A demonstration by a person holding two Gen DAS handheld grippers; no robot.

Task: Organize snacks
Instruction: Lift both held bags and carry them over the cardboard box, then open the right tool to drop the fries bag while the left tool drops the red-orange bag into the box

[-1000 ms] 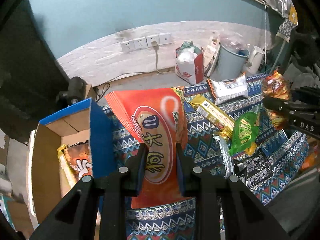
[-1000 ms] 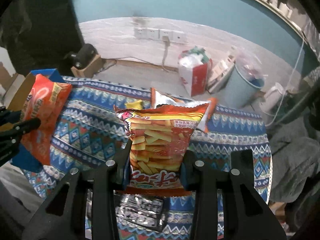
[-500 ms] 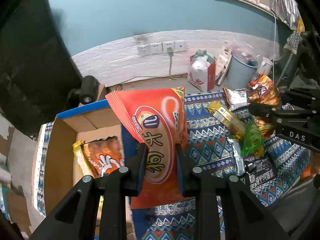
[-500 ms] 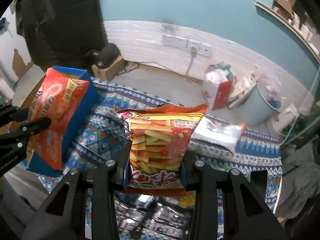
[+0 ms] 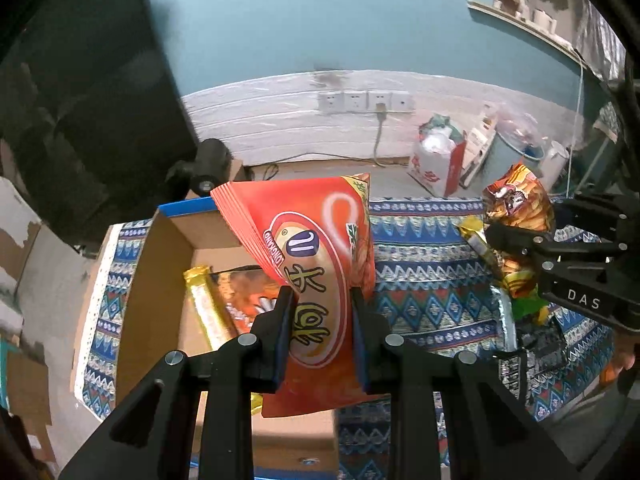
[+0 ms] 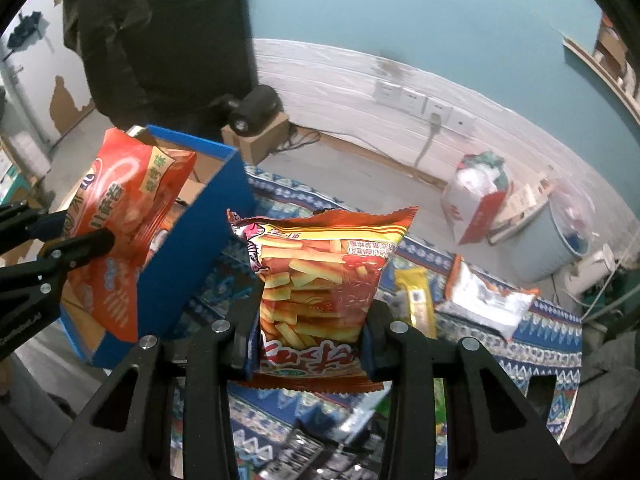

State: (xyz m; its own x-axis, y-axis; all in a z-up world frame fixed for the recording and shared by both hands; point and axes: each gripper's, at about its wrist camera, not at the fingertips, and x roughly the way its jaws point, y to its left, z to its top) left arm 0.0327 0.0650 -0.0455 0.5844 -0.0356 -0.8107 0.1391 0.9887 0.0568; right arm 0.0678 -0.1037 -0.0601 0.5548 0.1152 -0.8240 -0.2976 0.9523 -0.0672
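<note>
My left gripper (image 5: 322, 304) is shut on a red-orange snack bag (image 5: 316, 256), held over the open cardboard box with blue outer walls (image 5: 168, 240). Inside the box lie an orange bag (image 5: 244, 296) and a gold-wrapped bar (image 5: 204, 308). My right gripper (image 6: 312, 308) is shut on an orange bag printed with fries (image 6: 320, 276), held above the patterned cloth just right of the box's blue wall (image 6: 192, 264). The right wrist view shows the left gripper (image 6: 84, 242) with its red bag (image 6: 128, 216) at the left; the left wrist view shows the right gripper (image 5: 524, 224) with the fries bag (image 5: 518, 204).
The patterned cloth (image 5: 420, 264) carries a yellow bar (image 6: 416, 300), a white-silver bag (image 6: 484, 300), a green packet (image 5: 524, 304) and dark foil packs (image 6: 312, 448). On the floor behind stand a red-white bag (image 6: 476, 200), a grey bin (image 6: 548, 236) and a small camera (image 6: 256, 108).
Both grippers have carried their bags leftward toward the box. The red bag now hangs over the box opening, and the fries bag has come up beside the box's blue wall.
</note>
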